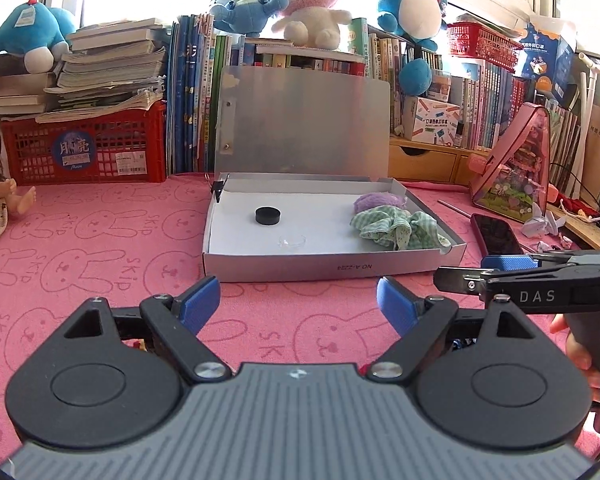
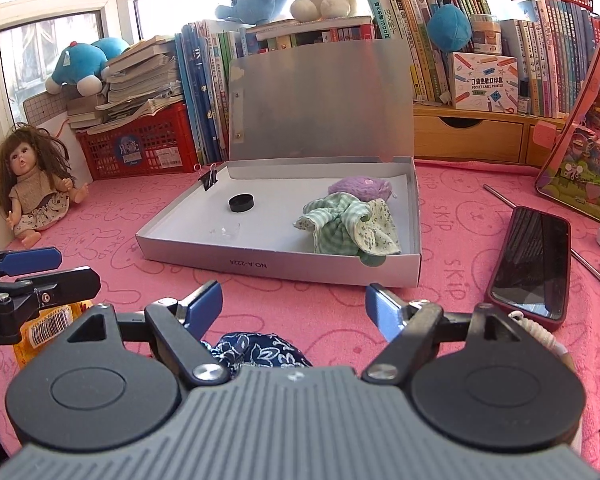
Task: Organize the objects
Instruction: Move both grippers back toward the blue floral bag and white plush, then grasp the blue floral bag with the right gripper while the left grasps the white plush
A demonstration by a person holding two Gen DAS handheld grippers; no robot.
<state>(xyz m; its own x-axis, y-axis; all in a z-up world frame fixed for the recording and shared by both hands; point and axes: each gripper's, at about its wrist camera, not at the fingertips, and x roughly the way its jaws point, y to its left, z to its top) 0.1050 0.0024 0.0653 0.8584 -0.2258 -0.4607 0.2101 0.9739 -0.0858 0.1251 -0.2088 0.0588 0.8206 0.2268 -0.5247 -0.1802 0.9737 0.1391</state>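
Over the pink rabbit-print cloth (image 1: 100, 240), both grippers hang tilted gently downward, side by side, facing the open silver box (image 1: 332, 268). Left gripper (image 1: 298, 304): jaws spread wide, nothing between them. Right gripper (image 2: 294, 306): equally wide, empty, a blue floral cloth bundle (image 2: 256, 350) lying just beneath it. Inside the box sit a black cap (image 1: 268, 215), a green checked cloth (image 1: 396, 226) and a purple fluffy thing (image 1: 376, 201). A phone (image 2: 532, 260) lies right of the box.

Matt silver cardboard box (image 1: 332, 268), fuzzy pink cloth mat (image 1: 100, 248), glossy phone (image 2: 534, 260)
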